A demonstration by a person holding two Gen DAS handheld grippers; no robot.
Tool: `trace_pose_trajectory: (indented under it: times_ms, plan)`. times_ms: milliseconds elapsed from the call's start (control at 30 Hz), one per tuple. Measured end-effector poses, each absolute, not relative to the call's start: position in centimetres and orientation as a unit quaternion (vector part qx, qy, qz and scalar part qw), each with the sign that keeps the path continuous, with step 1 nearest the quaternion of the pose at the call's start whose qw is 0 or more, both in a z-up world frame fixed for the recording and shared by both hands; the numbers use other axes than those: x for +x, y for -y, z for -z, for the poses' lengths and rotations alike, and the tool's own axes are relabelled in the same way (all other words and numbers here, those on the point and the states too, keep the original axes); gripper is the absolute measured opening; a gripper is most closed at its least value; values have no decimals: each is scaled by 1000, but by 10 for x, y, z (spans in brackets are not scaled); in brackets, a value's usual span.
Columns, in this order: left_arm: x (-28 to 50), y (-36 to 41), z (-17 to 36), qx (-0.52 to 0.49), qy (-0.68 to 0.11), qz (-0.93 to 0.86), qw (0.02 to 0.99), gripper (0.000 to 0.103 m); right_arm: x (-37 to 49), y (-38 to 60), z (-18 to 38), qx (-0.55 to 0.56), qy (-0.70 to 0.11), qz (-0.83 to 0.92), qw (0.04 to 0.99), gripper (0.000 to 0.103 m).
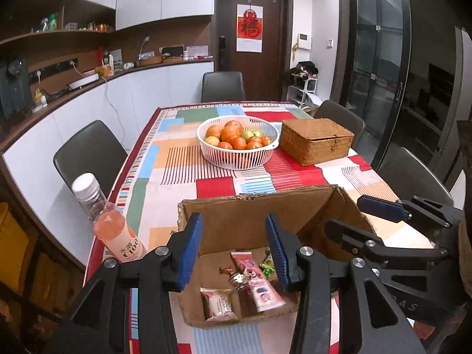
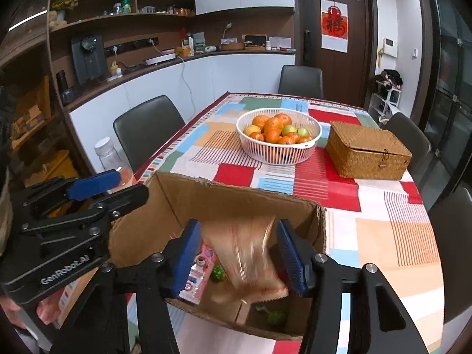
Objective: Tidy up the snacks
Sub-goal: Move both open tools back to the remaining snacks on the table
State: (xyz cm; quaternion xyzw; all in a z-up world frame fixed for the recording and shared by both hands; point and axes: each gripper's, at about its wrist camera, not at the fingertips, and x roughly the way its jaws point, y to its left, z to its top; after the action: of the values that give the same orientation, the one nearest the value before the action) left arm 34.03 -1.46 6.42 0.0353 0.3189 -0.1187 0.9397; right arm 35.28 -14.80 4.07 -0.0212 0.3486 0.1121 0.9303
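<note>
Over the cardboard box [image 2: 224,221], the right gripper [image 2: 239,253] stood open, a blurred snack packet [image 2: 250,253] apparently dropping free between its pads. The left gripper [image 1: 233,250] gaped empty above wrapped snacks [image 1: 259,283] on the box floor (both crowded one opening). Withdrawing carelessly risked knocking the pink bottle [image 1: 115,230] beside it.

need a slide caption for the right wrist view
Right gripper open above the cardboard box as a blurred snack packet drops between its fingers.
</note>
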Motion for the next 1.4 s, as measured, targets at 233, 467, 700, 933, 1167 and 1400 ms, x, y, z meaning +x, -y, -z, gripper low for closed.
trace_pose_trajectory:
  times_ms: [233,467,700,933,1167,1400]
  plan:
    - [306,12,-72,50,-303,110,945,47,328,148,-43,-20,-339,-126,932,55]
    - [266,11,-69,58,-297,108,947,52,295,149,-44,-24,-330,-141,933,55]
    - [237,9,-53,56,-318,110,940,53,269,143,-29,-36,-348,-170,921,55]
    - [209,4,-26,55,-348,102,930,55,247,139,-2,-56,-379,-187,905,55]
    - [184,0,3,60,-383,98,917,56,227,132,20,-94,-406,-196,888,55]
    - [165,1,30,69,-412,104,903,56,208,123,44,-137,-435,-213,864,55]
